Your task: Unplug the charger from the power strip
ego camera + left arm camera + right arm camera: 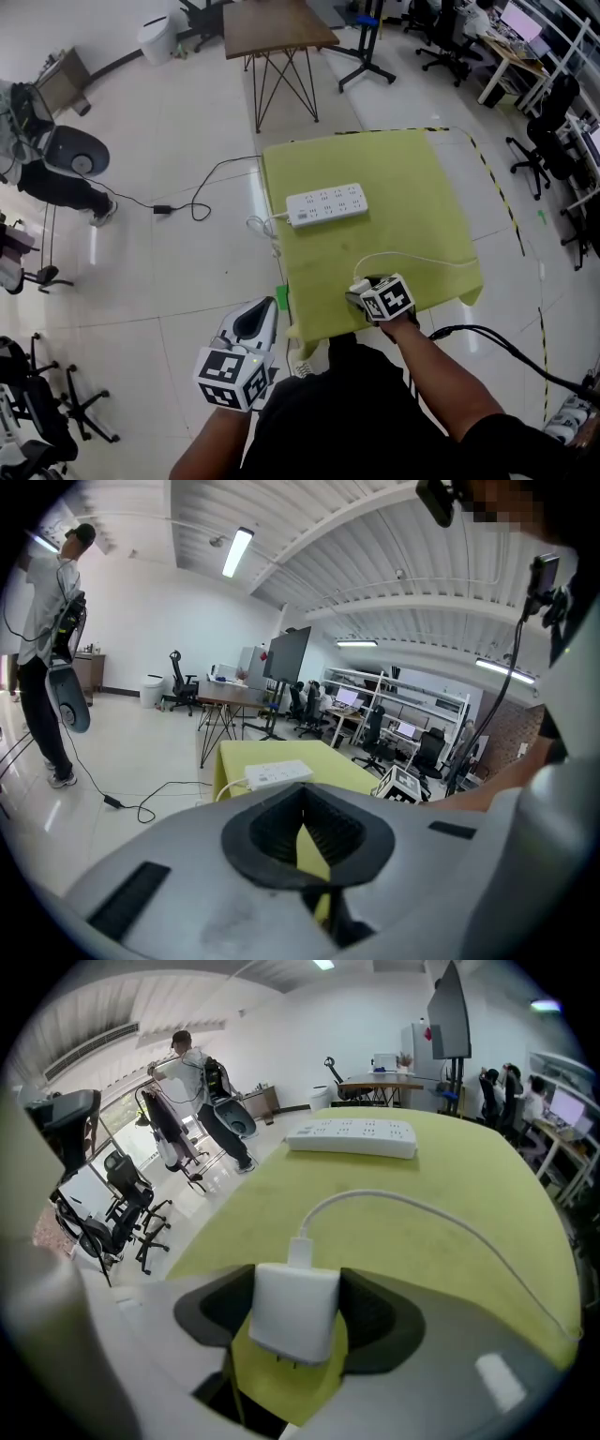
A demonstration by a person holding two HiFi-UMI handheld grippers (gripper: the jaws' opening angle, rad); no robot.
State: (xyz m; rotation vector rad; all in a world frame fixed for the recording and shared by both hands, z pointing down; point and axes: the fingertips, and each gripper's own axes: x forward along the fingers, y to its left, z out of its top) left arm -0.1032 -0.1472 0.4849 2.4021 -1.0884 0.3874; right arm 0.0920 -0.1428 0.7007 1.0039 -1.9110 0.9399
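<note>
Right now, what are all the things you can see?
table: one, yellow-green cover, in front
power strip: one, white, on the table
charger: one, white, unplugged, in the right tool
cable: one, white, from charger across table
floor wire: one, black, left of table
wooden table: one, brown, farther back
office chairs: several, black, around the room
standing person: one, far left
left tool: one, shut, empty
right tool: one, gripping the charger

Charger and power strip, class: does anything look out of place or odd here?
Nothing is damaged or spilled. The charger sits in the right gripper, prongs bare, not plugged in, well away from the power strip.
</note>
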